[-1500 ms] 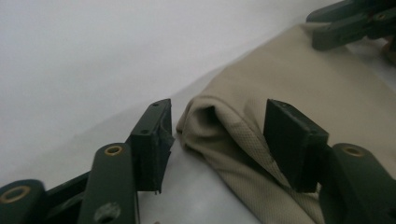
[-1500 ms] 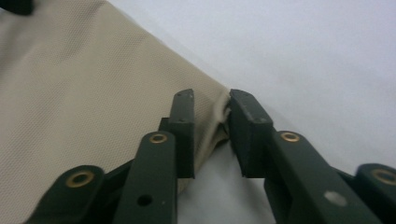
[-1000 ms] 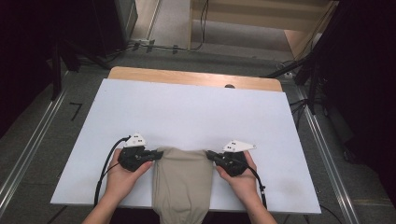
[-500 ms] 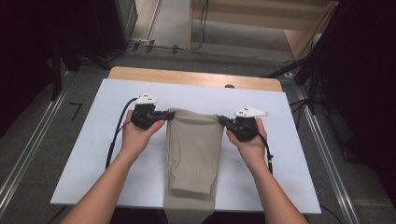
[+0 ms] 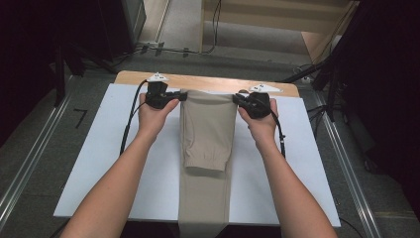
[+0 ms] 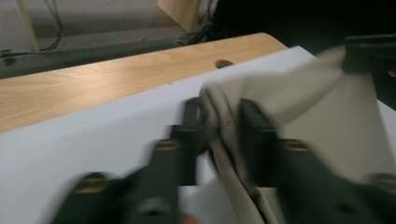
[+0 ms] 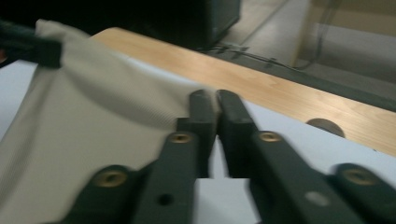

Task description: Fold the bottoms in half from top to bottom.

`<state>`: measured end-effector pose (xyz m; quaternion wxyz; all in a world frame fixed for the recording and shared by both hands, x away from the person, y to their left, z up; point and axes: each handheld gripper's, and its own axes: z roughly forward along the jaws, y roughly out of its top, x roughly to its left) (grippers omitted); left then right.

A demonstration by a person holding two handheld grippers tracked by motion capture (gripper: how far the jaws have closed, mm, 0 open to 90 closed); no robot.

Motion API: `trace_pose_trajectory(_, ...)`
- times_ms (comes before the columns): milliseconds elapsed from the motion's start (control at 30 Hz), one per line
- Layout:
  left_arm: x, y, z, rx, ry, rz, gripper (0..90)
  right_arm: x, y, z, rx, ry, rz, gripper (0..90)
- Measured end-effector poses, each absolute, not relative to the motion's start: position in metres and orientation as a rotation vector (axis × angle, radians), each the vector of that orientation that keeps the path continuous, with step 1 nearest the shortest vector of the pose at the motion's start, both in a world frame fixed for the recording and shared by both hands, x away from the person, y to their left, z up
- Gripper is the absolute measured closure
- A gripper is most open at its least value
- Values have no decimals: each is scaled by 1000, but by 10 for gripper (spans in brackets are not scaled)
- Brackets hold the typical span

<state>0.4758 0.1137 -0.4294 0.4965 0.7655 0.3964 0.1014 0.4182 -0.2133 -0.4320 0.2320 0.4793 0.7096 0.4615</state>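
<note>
Beige trousers (image 5: 208,129) lie lengthwise on the white board (image 5: 114,134), the upper part folded back over the lower, and the leg end hangs over the near edge. My left gripper (image 5: 182,95) is at the fold's far left corner and my right gripper (image 5: 236,99) at its far right corner, with the cloth stretched between them. Both pairs of jaws have just been opening. In the left gripper view the left gripper (image 6: 222,116) stands apart with the thick hem (image 6: 224,126) loose between its jaws. In the right gripper view the right gripper (image 7: 217,100) is still nearly together, on the cloth edge (image 7: 93,102).
The board rests on a wooden table whose far strip (image 5: 208,82) shows just beyond the grippers, with a round hole (image 7: 325,126) in it. Metal rails (image 5: 29,158) run along the floor on both sides. Cables and a wooden frame (image 5: 277,15) lie beyond the table.
Both hands have carried the trousers' fold from near the front edge to the far end of the board, drawing more cloth onto it. The arms now reach well forward.
</note>
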Motion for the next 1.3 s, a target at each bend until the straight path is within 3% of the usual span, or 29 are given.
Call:
trace_pose_trajectory(33,478,118,-431,1849,972,242,554,424,-214,-434,1362,1940,1255,510)
trace_pose_trajectory(133,479,132,-435,1787,1012,189,349,431,-223,-438,1484,1935,1239,371)
trace_pose_trajectory(233,468,138,-438,1794,953,169,285,422,-233,-442,1520,1941,1323,354)
trace_pose_trajectory(333,452,140,-443,1814,867,121,159,403,-236,-446,1452,1981,1319,345)
trace_pose_trajectory(567,399,135,-453,1874,717,99,108,353,-222,-453,1294,2085,1342,302)
trace_pose_trajectory(700,369,131,-460,1892,643,50,0,323,-211,-459,1226,2132,1384,294)
trace_pose_trajectory(1100,308,121,-491,1938,663,-11,6,265,-187,-492,1154,2253,1399,261)
trace_pose_trajectory(1233,299,116,-502,1989,672,8,127,260,-179,-507,1168,2288,1356,261)
trace_pose_trajectory(1300,297,115,-504,1995,677,18,144,259,-176,-512,1167,2300,1321,261)
